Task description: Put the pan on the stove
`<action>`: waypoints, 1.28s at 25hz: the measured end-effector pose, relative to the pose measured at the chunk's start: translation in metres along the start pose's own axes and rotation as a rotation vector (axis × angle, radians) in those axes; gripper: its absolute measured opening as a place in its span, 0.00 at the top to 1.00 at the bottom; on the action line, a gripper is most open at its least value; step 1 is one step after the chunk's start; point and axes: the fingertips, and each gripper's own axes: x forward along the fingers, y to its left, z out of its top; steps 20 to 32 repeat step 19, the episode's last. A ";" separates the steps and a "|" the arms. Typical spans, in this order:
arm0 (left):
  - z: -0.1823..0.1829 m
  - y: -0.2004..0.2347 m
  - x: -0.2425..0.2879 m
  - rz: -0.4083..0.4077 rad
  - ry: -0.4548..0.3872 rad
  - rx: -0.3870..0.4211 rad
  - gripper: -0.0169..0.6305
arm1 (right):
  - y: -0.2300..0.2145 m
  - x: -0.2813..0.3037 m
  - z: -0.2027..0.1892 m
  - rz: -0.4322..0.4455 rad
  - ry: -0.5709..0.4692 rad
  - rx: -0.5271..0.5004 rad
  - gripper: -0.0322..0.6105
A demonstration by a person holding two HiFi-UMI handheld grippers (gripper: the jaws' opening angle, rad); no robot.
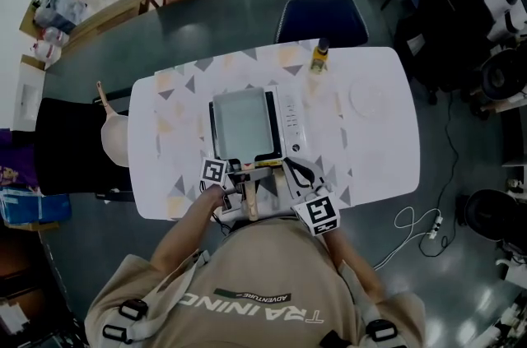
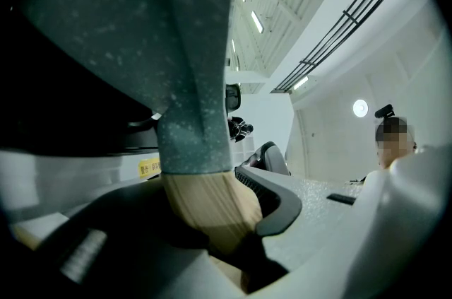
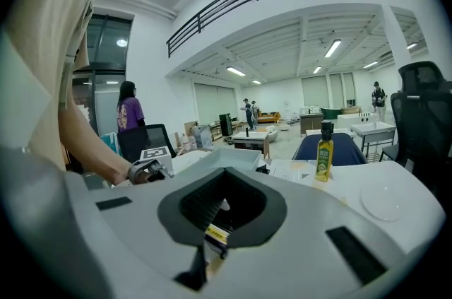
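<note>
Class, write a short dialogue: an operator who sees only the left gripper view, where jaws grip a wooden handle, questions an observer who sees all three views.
Operator: I see only a gripped handle. Where's the rest?
Observer: In the head view, the pan lies over the white stove.
Operator: And the other gripper?
Observer: The right gripper is shut, holding nothing, by the stove's near right corner.

L gripper view: pan (image 2: 127,29) filled upper left, cut off by top edge; stove (image 2: 63,170) mostly hidden behind it, label (image 2: 149,167) print too small to read. Head view: handle (image 1: 251,211) partly under left gripper (image 1: 239,188); surface's (image 1: 370,165) near edge hidden by person's torso (image 1: 263,272).
</note>
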 end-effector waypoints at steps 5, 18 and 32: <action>0.001 -0.003 0.002 -0.014 0.000 -0.002 0.82 | 0.003 -0.007 0.006 -0.009 -0.016 -0.009 0.94; 0.002 -0.007 0.003 -0.033 -0.009 -0.042 0.82 | 0.006 -0.018 0.015 -0.034 -0.020 -0.023 0.94; 0.001 -0.007 0.004 -0.037 -0.008 -0.050 0.82 | 0.006 -0.017 0.014 -0.036 -0.024 -0.024 0.94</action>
